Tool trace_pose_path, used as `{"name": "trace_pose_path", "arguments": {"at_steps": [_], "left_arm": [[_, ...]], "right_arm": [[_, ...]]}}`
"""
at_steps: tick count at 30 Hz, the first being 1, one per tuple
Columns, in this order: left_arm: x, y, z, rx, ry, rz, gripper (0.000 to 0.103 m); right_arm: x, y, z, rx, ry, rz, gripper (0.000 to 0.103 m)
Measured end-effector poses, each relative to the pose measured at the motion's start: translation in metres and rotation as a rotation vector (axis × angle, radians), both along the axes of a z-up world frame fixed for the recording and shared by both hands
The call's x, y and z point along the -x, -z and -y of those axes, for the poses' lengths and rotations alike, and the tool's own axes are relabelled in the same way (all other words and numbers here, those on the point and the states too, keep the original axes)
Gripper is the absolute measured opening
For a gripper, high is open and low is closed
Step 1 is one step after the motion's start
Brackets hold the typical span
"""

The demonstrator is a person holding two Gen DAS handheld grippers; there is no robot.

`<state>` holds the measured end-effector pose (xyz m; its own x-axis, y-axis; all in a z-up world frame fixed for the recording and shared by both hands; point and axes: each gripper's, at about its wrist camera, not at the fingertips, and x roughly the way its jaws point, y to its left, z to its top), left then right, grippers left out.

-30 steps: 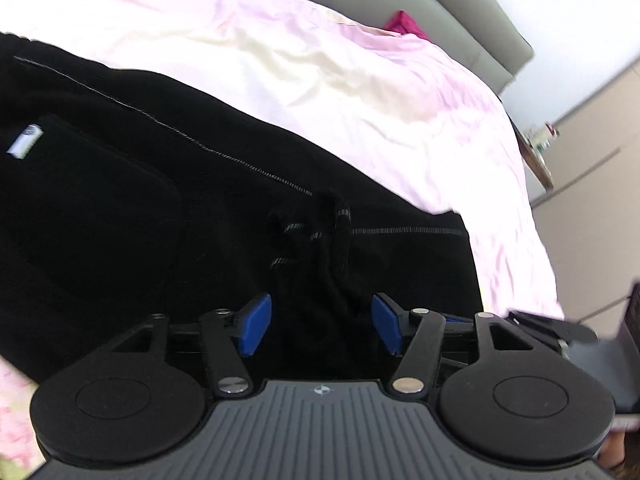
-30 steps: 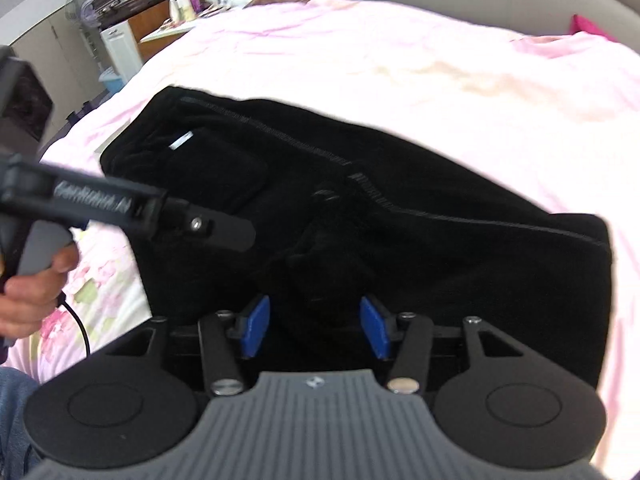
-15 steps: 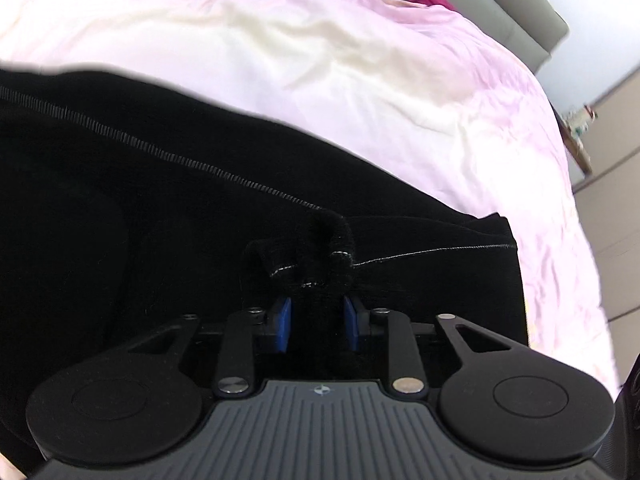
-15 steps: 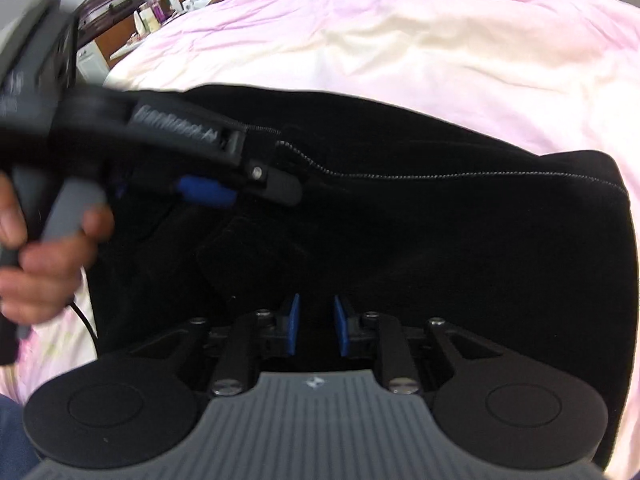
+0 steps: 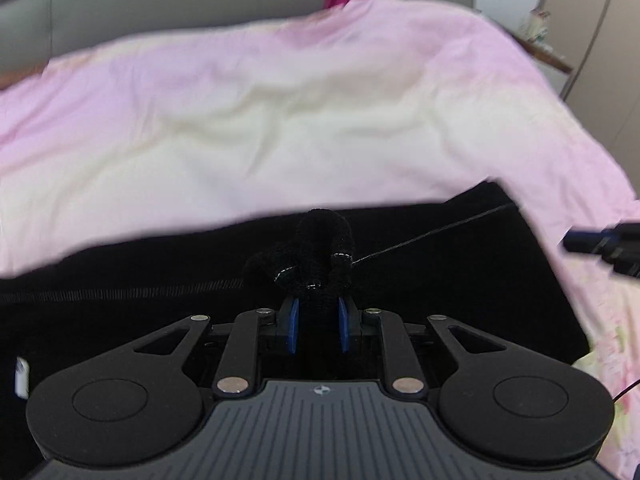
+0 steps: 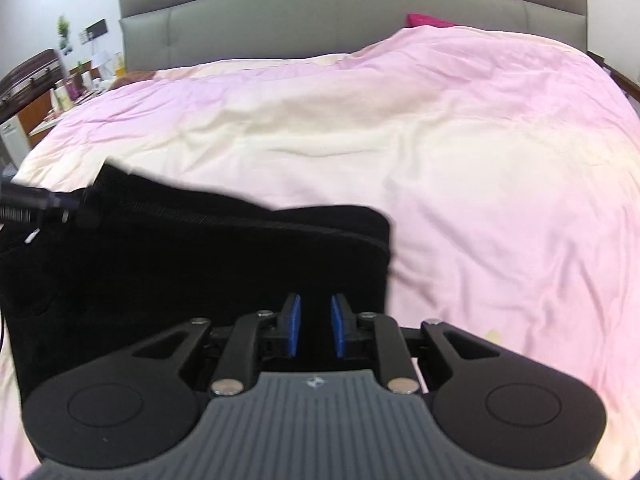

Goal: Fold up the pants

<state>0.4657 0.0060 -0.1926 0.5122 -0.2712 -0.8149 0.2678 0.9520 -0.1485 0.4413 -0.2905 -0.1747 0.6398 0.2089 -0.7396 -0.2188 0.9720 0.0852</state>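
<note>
**Desk editor:** Black fabric fills the lower half of both views. What does each camera show alone?

**Photographer:** From the left wrist, the black pants (image 5: pixel 460 280) lie on the pink duvet (image 5: pixel 280 128), and the left gripper (image 5: pixel 317 322) has its jaws clamped on a bunched knot of drawstring (image 5: pixel 316 256) at the stitched waistband. A white label (image 5: pixel 21 376) shows at the far left edge. The right gripper's tip pokes in at the right edge.

**Desk editor:** And the right wrist?

**Photographer:** There the right gripper (image 6: pixel 315 326) has its jaws drawn close on the pants' (image 6: pixel 180 272) near edge, beside a rounded folded corner; black fabric sits between the blue pads (image 6: pixel 294 326). Only this view shows the whole grey headboard (image 6: pixel 352 20) and a cluttered side table (image 6: pixel 60 92) at left.

**Desk editor:** Room around them?

**Photographer:** Bare duvet (image 6: pixel 480 160) stretches beyond the pants' far edge to the headboard, and to the right of the folded corner.
</note>
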Motion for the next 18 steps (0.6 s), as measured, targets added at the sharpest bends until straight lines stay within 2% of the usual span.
{"name": "trace_pose_path", "arguments": {"at_steps": [3, 7, 10, 14, 18], "left_arm": [[-0.001, 0.025, -0.012, 0.030, -0.038, -0.037, 0.022], [-0.001, 0.029, -0.016, 0.022, -0.029, -0.049, 0.023], [-0.006, 0.032, -0.017, 0.015, -0.012, -0.055, 0.023], [-0.009, 0.038, -0.017, 0.015, -0.015, -0.058, 0.025], [-0.007, 0.030, -0.010, -0.037, -0.023, -0.060, 0.036]], "right_arm": [[-0.022, 0.002, 0.011, 0.011, 0.018, 0.003, 0.007], [-0.054, 0.015, 0.011, 0.041, -0.003, 0.017, 0.005], [-0.089, 0.046, 0.000, 0.065, 0.027, -0.049, 0.001], [-0.102, 0.083, -0.004, 0.081, 0.043, -0.116, 0.000], [-0.105, 0.077, -0.005, 0.088, 0.056, -0.141, 0.000]]}}
